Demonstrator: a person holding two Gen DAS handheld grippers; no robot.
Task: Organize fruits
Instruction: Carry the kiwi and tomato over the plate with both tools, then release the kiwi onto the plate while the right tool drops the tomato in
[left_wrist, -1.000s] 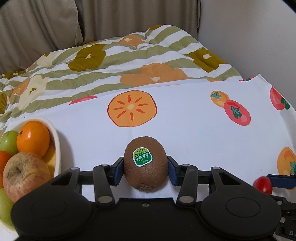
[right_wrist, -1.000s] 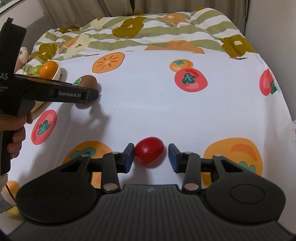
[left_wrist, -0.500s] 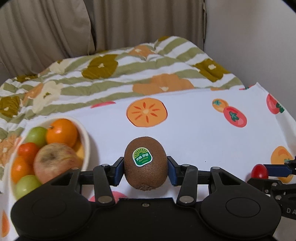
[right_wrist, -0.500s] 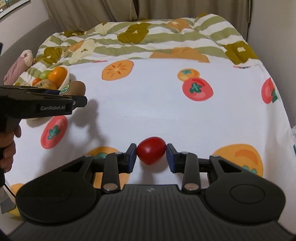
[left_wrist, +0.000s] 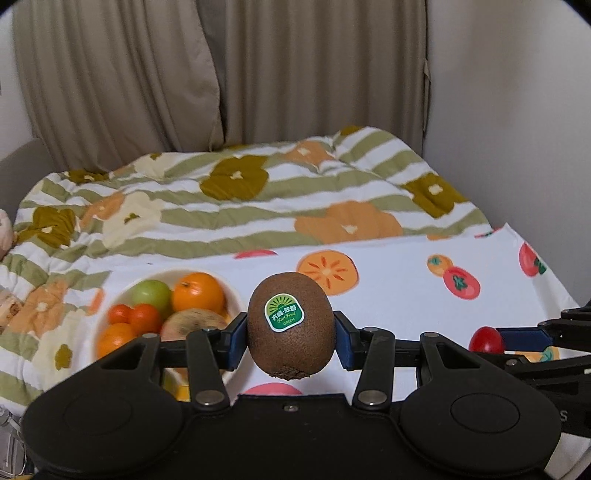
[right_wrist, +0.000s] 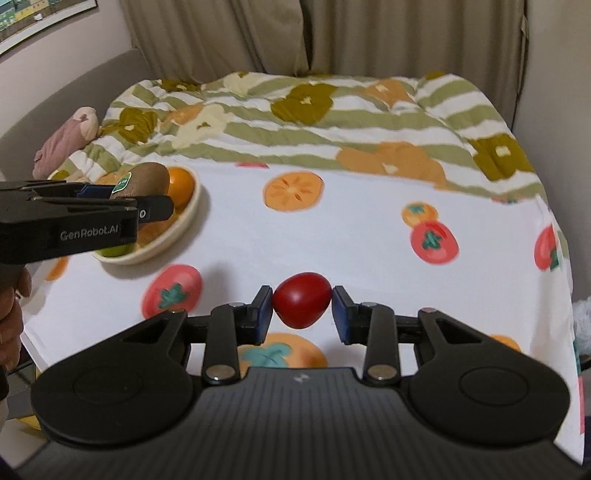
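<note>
The right gripper grips a red tomato clear of the fruit-print cloth. The left gripper clamps a stickered kiwi, raised just beside the cream bowl. The bowl holds an apple, oranges and a green fruit. Beyond lies a striped quilt.

soft dim indoor light, fisheye edges, slight motion blur

bed, fruit-print sheet, quilt, bowl
</note>
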